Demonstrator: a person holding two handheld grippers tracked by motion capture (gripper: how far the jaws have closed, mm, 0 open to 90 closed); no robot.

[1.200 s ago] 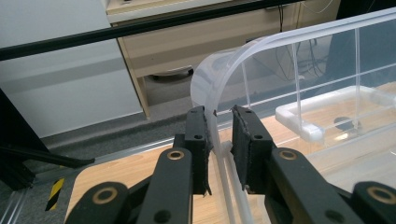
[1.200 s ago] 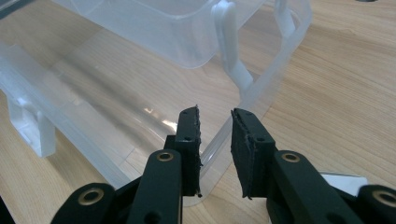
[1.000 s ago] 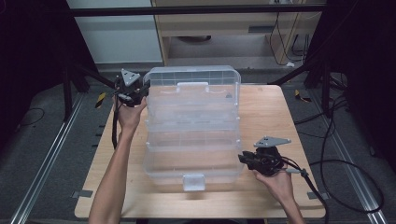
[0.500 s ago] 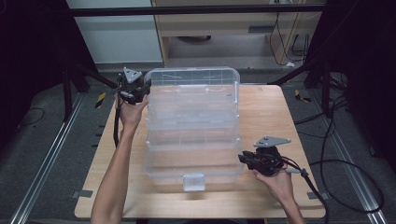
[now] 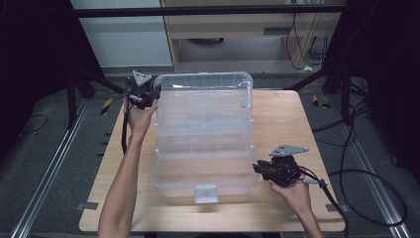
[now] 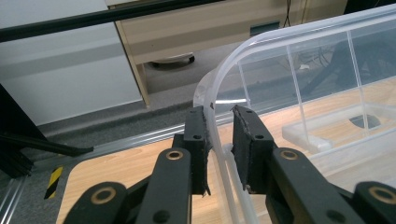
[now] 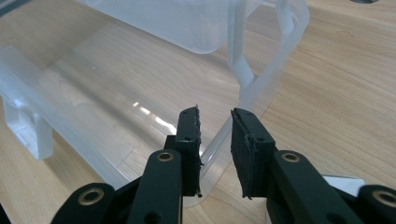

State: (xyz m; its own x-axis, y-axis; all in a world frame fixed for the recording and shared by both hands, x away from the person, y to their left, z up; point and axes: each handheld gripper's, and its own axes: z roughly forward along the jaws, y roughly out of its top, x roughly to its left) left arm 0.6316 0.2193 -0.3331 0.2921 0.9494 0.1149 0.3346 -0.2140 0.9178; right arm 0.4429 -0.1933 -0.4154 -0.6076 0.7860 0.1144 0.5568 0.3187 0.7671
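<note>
On the left side of the wooden table (image 5: 282,124), the left gripper (image 5: 143,91) is at the far left corner of the clear plastic box (image 5: 205,134). In the left gripper view its jaws stand one on each side of the raised lid (image 6: 299,60), at the rim; the outer pad (image 6: 198,140) touches the plastic, and a small gap stays at the inner pad (image 6: 245,144). The opening is narrow, but it is hard to tell if the rim is really clamped. Left of this gripper a strip of bare table remains before the table edge.

The box fills the middle of the table, from near the front edge to the back edge. Its lid stands open at the far side, and a white latch (image 5: 206,193) hangs at the near wall. The walls are transparent, so their edges are difficult to separate.

At the right, the right gripper (image 5: 265,171) sits at the near right corner of the box. Its jaws are slightly open, around the corner edge, not pressing it. Right of it, much free table is open. The person's hand (image 5: 294,193) covers the gripper's rear part.
</note>
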